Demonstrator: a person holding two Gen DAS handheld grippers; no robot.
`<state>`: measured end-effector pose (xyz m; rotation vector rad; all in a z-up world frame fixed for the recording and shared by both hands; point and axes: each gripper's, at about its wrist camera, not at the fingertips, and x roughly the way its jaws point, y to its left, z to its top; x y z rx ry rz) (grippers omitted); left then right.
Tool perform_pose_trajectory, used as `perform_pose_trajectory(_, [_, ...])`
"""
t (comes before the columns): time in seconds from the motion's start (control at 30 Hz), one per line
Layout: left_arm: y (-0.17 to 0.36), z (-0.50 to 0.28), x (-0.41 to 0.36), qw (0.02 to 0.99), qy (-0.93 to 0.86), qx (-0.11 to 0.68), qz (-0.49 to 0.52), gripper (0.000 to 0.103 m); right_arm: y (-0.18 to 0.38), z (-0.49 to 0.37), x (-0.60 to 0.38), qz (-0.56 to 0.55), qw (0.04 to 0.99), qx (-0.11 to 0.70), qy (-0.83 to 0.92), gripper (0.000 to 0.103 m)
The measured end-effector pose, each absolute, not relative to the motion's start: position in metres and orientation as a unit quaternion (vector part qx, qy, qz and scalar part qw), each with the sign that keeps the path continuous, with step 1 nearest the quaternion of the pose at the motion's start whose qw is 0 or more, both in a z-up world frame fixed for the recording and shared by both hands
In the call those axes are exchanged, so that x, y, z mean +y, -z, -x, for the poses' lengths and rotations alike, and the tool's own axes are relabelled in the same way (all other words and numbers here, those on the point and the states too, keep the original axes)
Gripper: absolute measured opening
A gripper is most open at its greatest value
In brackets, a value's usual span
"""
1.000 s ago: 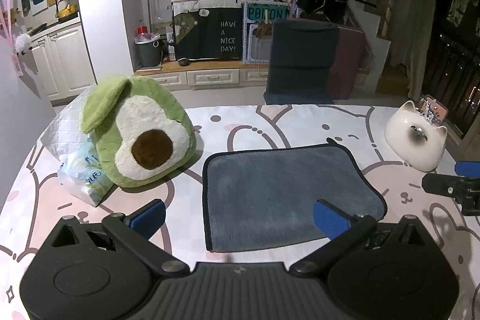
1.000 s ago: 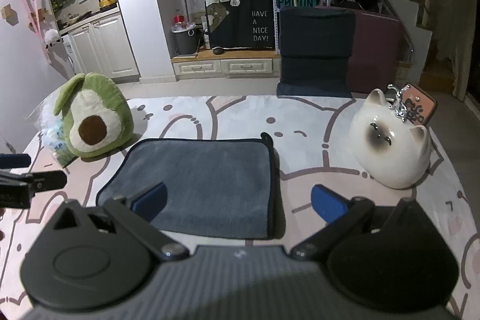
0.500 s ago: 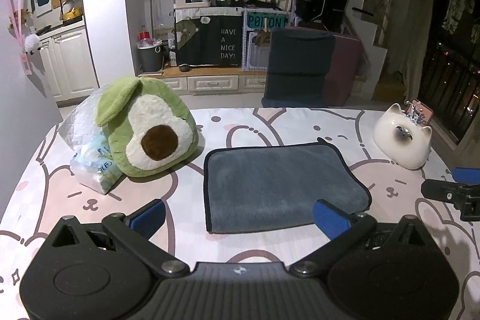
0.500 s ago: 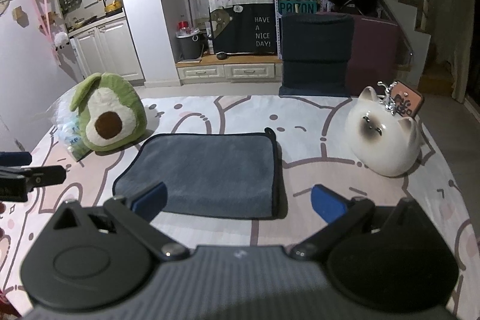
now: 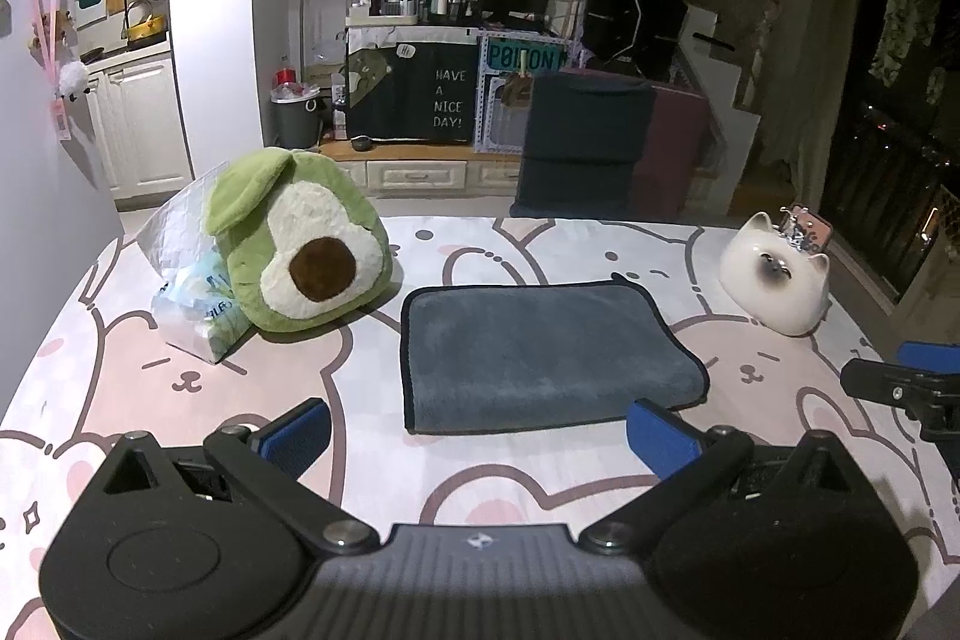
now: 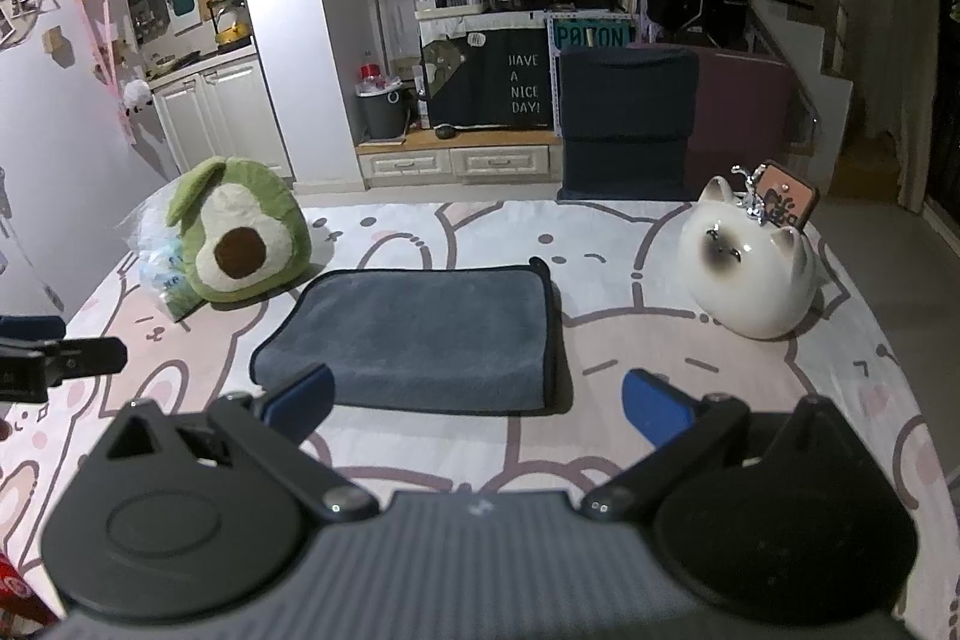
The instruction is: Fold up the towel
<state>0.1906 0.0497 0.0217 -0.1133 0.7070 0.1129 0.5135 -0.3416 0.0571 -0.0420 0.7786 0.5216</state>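
Note:
A grey towel (image 5: pixel 540 352) with dark trim lies folded flat in the middle of the table; it also shows in the right wrist view (image 6: pixel 420 334). My left gripper (image 5: pixel 480 436) is open and empty, hovering just in front of the towel's near edge. My right gripper (image 6: pixel 477 400) is open and empty, in front of the towel's near right part. The right gripper's tip shows at the right edge of the left wrist view (image 5: pixel 900 382), and the left gripper's tip shows at the left edge of the right wrist view (image 6: pixel 60 352).
A green avocado plush (image 5: pixel 300 250) leans on a plastic bag (image 5: pixel 192 304) at the left. A white ceramic cat (image 5: pixel 780 280) stands at the right. The table has a pink bunny-print cloth (image 5: pixel 180 388). A dark chair (image 5: pixel 582 142) stands beyond the far edge.
Both grippers have pulled back from and risen above the towel, so it looks smaller and farther. The towel has not moved.

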Motion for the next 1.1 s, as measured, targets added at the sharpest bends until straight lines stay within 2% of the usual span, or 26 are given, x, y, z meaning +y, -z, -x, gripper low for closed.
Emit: perform_pose_trajectory(1.1, [-0.031, -0.105, 0.024, 0.947, -0.033, 0.316, 0.047, 0.103, -0.073, -0.427, -0.361, 0.027, 0.891, 0.355, -0.281, 0.103])
